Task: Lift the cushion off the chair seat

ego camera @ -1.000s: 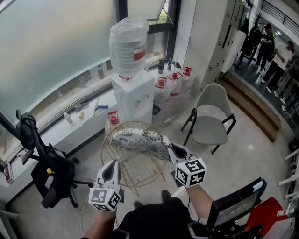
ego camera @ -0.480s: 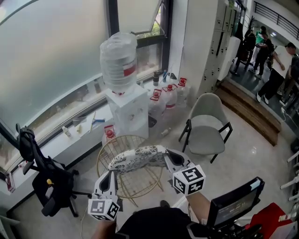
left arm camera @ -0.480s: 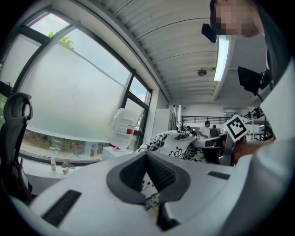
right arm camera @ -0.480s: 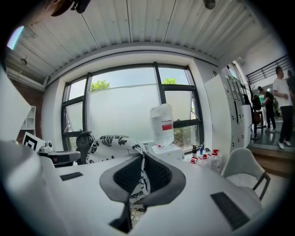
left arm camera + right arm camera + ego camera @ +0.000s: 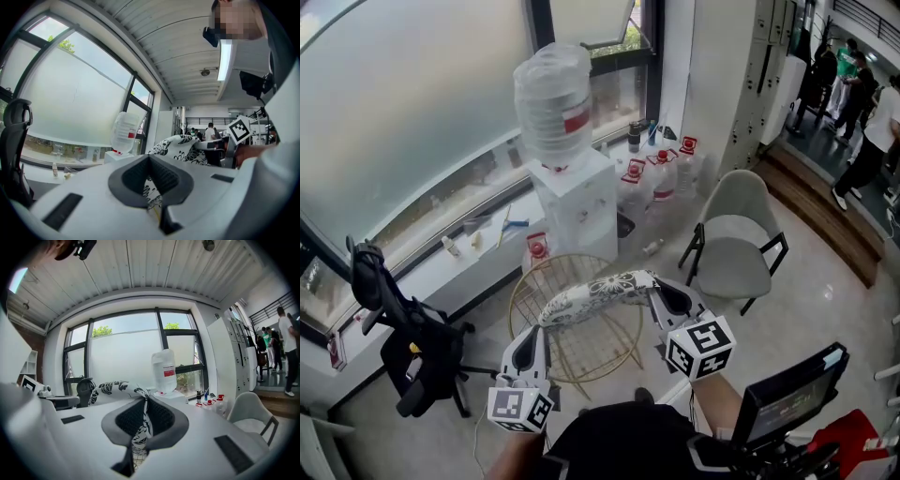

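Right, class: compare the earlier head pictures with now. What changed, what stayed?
The cushion has risen higher above the wire chair, towards the person. The left gripper and right gripper stay clamped on its ends; the chair stands where it was.

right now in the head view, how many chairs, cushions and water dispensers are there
chairs: 3 (round gold wire chair, grey shell chair with black legs, black office chair)
black-and-white floral fabric cushion: 1
white water dispenser with clear bottle: 1
total: 5

You face a frosted window (image 5: 412, 103) with a water dispenser (image 5: 577, 202) before it. A grey chair (image 5: 733, 246) stands to your right.
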